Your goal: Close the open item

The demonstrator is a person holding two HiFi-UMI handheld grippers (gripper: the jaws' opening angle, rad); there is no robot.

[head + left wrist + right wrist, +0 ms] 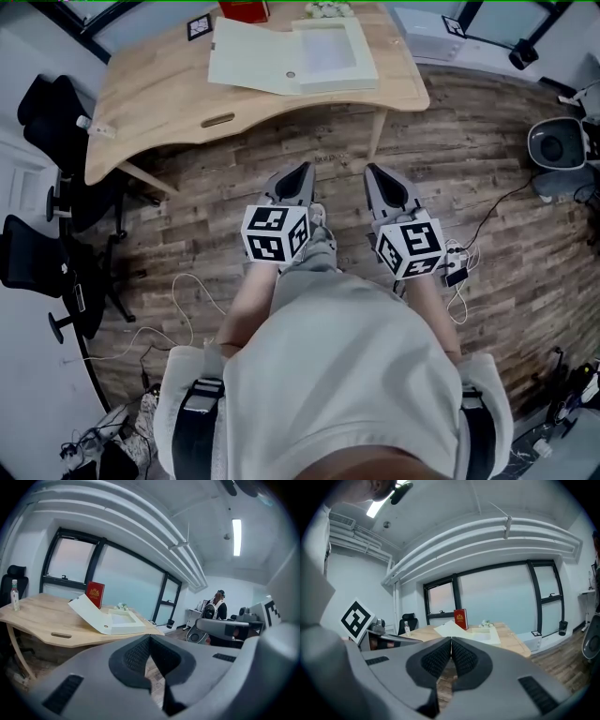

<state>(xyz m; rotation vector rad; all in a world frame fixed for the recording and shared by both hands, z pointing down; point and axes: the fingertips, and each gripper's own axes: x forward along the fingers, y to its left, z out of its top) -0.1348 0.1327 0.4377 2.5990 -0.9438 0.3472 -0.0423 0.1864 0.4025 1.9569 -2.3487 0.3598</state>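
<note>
An open box (292,56) is seen on the table (169,103).
The left tool (304,170) and right tool (372,172) are held away from the table, both pressed together, nothing pinched.

Floor (328,159) is free ahead of left gripper (302,171) and right gripper (373,171), up to the counter (159,103) edge. Counter leg (377,131) stands just ahead of right gripper. Open box (330,56) sits beyond, with bare counter to its left and red book (244,9) behind. Chairs (52,122) far left of left gripper, cables (469,262) right of right gripper.
</note>
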